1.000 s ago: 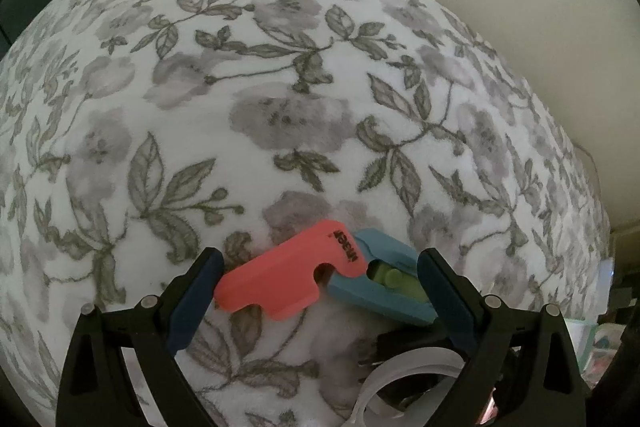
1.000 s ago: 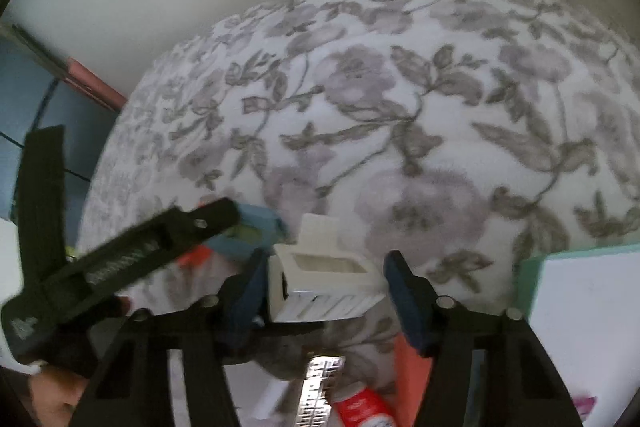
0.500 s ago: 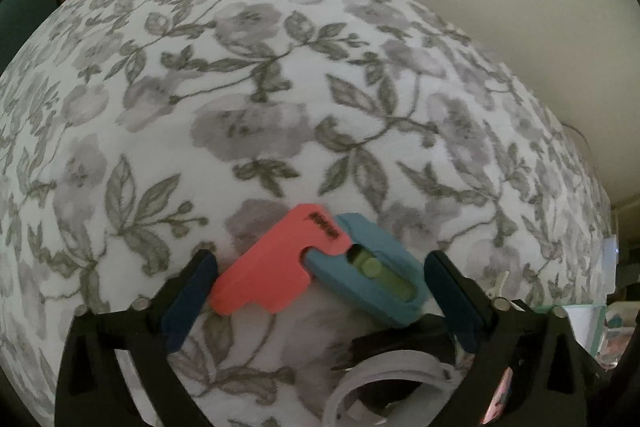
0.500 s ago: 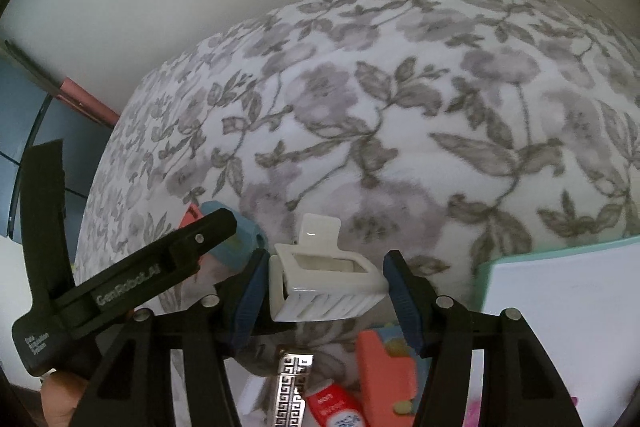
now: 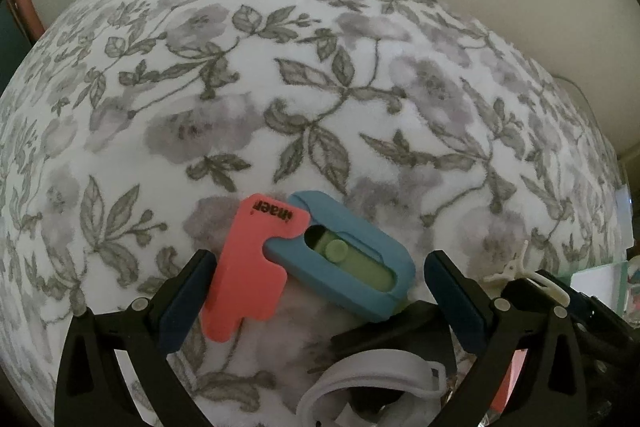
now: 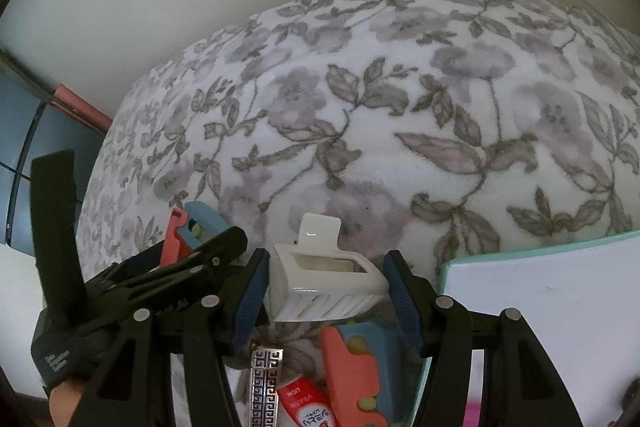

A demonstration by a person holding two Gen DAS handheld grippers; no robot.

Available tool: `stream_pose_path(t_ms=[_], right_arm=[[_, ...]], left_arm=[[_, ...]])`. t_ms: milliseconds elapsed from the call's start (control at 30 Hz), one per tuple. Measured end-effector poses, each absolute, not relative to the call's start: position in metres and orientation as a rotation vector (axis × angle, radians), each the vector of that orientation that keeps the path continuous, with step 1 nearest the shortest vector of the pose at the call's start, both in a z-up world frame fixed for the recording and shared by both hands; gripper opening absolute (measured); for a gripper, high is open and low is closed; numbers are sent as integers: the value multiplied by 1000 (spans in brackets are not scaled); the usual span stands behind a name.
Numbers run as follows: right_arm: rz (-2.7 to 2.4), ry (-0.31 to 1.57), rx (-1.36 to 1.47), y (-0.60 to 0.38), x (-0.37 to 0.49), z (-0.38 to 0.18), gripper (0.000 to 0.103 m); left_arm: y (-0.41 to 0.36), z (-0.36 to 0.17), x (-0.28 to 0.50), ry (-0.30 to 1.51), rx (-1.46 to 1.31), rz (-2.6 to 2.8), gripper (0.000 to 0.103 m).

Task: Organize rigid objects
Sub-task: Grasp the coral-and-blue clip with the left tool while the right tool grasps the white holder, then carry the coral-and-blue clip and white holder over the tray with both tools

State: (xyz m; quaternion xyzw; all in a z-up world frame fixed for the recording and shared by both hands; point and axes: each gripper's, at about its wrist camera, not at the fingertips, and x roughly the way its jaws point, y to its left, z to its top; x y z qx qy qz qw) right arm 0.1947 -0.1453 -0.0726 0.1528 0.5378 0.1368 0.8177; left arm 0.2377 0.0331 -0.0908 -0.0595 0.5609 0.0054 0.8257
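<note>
A coral and blue utility cutter (image 5: 312, 263) with a green slider lies on the floral blanket (image 5: 280, 87), between the wide-open fingers of my left gripper (image 5: 314, 285), untouched by the pads. It also shows in the right wrist view (image 6: 188, 231). My right gripper (image 6: 326, 281) holds a white hair claw clip (image 6: 324, 283) between its blue pads, above the clutter.
Below the left gripper lie a white ring-shaped strap (image 5: 372, 387) and a dark object. Under the right gripper lie a second coral and blue cutter (image 6: 356, 367), a patterned metal bar (image 6: 264, 387) and a red tube (image 6: 304, 403). A teal-edged white box (image 6: 560, 307) sits right.
The left gripper has drawn back and down, so the cutter sits higher between its fingers. The right gripper has lifted with the clip, revealing more items beneath.
</note>
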Motion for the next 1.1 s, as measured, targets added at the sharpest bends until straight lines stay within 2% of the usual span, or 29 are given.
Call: stream_pose_path(t_ms=[133,200,300,367,767,1100], right_arm=[[291,1150,322,-145,195,-73,62],[292,1152,319,-145,194,-73,61],[292,1154,323,-145,194,-73,61],[292,1156,320,-144,195,-73,61],[293,1155,325,-144,195,-72,61],[295,1124,343,-154,188,-59,61]], left_arm=[[35,-91,235,1188,-125,16,99],[35,-89,235,1177,-119,24,86],[38,-86,234,1165,-115,28,73],[41,-83,235,1159,-123,29,69],[61,-78,231,1156,-224,-18,69],[67,-54,219,1113,-238,-21,69]])
